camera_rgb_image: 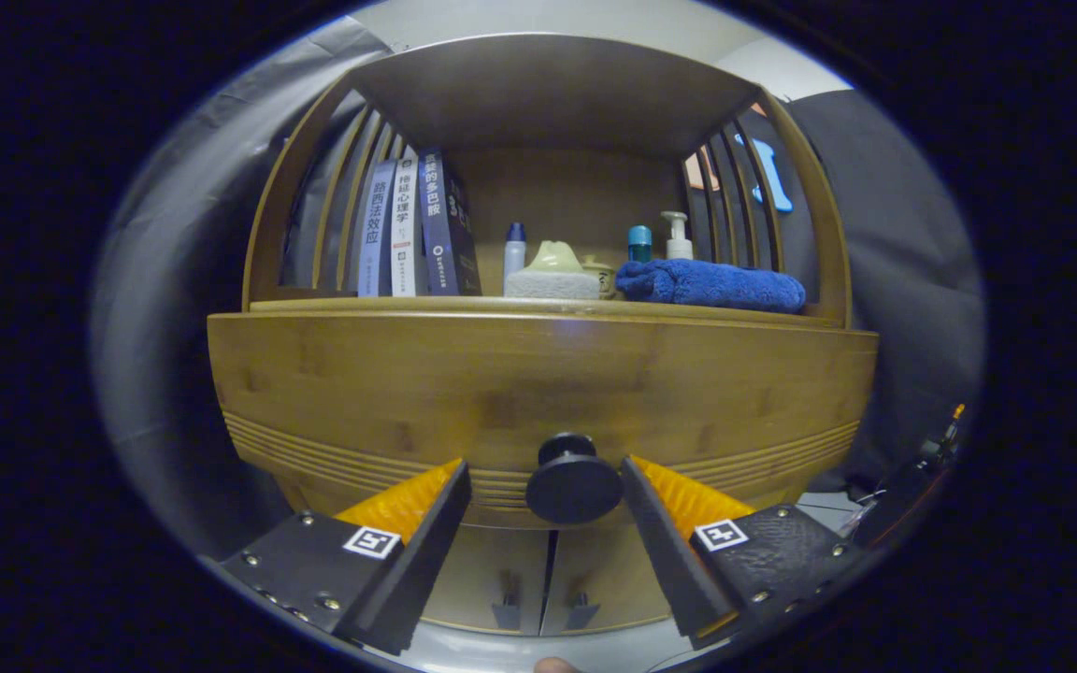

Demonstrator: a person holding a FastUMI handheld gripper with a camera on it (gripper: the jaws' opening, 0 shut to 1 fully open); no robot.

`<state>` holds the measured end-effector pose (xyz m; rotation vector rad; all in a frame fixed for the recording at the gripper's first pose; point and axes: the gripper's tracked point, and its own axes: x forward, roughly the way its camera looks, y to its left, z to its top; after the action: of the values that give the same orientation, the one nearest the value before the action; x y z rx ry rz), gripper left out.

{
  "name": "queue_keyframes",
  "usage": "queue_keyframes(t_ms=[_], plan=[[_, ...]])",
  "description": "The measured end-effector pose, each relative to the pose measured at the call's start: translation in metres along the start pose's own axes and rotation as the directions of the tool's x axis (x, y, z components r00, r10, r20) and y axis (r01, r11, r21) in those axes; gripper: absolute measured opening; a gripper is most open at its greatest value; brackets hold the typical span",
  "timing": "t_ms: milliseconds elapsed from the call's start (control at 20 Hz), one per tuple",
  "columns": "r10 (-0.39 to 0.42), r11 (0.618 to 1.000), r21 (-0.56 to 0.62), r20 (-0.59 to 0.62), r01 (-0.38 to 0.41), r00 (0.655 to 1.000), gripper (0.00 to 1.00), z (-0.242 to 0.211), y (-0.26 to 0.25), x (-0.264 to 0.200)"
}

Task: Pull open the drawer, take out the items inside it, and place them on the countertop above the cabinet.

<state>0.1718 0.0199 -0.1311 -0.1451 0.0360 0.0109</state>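
The gripper [546, 486] is held with jaws spread wide, clear room left on each side of the round knob [573, 479] on the closed drawer [538, 383] below the table [538, 307].

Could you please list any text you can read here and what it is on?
"路西法效应": left book, spine.
"拖延心理学": middle book, spine.
"的多巴胺": right book, spine; top characters unclear.
Bottles: nothing legible.
Gripper open, fingers flanking the drawer knob.

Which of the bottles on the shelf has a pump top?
The white bottle behind the blue towel; the others wear plain caps. The open claw flanks the drawer knob.
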Motion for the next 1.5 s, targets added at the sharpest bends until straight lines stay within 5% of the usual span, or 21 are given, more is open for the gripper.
queue_keyframes(t_ms=[1000, 1500], plan=[[0.017, 1.000, -0.004, -0.001, -0.017, 1.000, 0.99, 0.000, -0.002, 0.028], [0.043, 0.999, 0.028, -0.134, -0.039, 0.990, 0.96, -0.001, -0.027, -0.034]])
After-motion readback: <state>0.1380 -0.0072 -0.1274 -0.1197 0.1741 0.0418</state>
